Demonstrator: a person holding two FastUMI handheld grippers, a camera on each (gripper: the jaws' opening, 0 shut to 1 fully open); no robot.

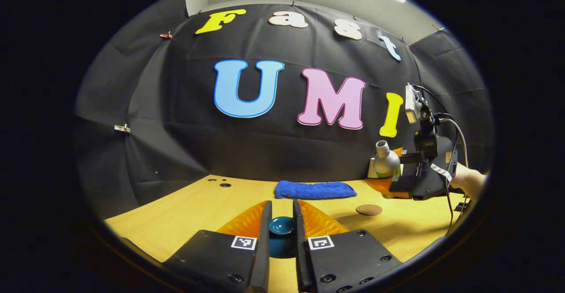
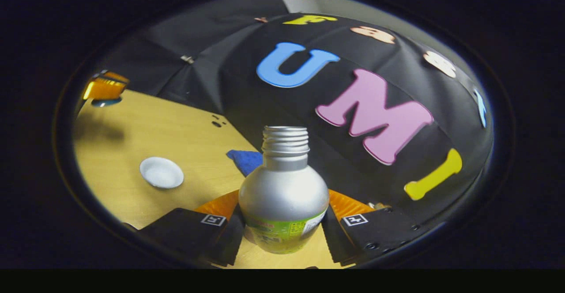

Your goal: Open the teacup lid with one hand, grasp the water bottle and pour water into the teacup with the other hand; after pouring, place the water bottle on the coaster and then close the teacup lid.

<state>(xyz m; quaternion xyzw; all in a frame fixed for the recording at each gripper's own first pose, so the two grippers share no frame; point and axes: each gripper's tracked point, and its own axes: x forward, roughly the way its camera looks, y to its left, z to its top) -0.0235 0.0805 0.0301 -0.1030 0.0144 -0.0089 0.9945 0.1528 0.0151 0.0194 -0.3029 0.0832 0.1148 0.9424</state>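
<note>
My left gripper is shut on the dark teal teacup lid, gripping its knob. In the right gripper view the left gripper holds that lid above the table at the far left. The white teacup stands uncovered on the table, apart from both grippers. My right gripper is shut on the silver water bottle, which has a green label and no cap. In the left gripper view the bottle hangs above the table at the right in the right gripper. A round brown coaster lies below and left of it.
A folded blue cloth lies near the back of the wooden table, by the wall. A person's hand holds the right gripper at the far right. A few small dark holes mark the table's back left.
</note>
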